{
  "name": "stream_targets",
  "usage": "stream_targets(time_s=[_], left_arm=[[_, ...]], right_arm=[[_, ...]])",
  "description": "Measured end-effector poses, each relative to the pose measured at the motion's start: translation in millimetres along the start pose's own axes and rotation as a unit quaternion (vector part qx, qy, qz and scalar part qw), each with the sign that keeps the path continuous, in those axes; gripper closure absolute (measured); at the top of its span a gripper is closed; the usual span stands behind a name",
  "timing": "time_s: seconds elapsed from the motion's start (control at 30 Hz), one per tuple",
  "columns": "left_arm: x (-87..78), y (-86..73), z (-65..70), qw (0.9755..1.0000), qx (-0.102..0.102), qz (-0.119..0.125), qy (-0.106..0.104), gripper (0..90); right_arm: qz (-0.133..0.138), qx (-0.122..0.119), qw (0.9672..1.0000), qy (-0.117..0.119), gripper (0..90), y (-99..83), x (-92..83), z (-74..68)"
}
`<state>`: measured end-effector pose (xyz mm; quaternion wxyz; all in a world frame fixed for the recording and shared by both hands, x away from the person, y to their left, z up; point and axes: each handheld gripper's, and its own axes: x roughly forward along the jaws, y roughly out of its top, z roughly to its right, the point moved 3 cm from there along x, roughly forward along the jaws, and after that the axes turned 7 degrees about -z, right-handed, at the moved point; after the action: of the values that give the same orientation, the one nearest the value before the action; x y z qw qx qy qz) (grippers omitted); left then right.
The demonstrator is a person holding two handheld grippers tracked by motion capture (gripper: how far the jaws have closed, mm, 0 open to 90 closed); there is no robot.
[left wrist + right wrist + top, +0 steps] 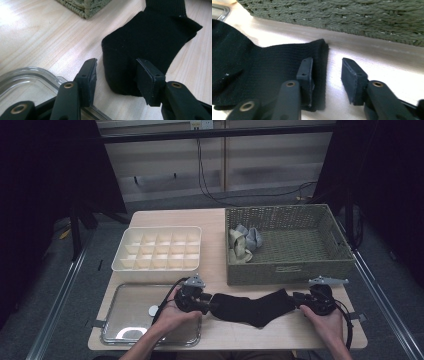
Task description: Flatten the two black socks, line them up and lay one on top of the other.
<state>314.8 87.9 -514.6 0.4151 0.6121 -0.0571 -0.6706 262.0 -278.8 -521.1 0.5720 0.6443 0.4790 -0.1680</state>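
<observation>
A black sock point(255, 306) lies flat on the wooden table, stretched out between my two grippers. My left gripper point(212, 304) is at its toe end. In the left gripper view the jaws point(117, 77) stand open, with the sock's toe point(140, 47) on the table between them and under the right jaw. My right gripper point(298, 299) is at the cuff end. Its jaws point(328, 77) also stand open, the left one over the cuff edge point(287, 62), the right one over bare wood. Neither pair of pads presses on the cloth.
A green woven basket point(300, 266) stands just behind the sock, holding a few bundled pale socks point(245, 242). A white divided organiser point(157, 249) sits at the back left. A clear shallow tray point(127, 317) lies under my left hand, near the front table edge.
</observation>
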Motion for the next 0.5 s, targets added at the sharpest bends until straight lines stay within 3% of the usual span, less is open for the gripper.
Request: stream_targets(time_s=[0.27, 0.5], left_arm=[[0.9, -5.2, 2.4, 0.9999, 0.009, -0.005, -0.004, 47.3], [-3.0, -8.8, 4.8, 0.9998, 0.009, -0.016, -0.007, 44.8]], right_arm=[[0.014, -0.008, 0.9999, 0.002, 49.1, -2.0, 1.5, -2.7], [0.014, -0.031, 0.9994, -0.011, 48.7, -4.6, 1.6, -7.6]])
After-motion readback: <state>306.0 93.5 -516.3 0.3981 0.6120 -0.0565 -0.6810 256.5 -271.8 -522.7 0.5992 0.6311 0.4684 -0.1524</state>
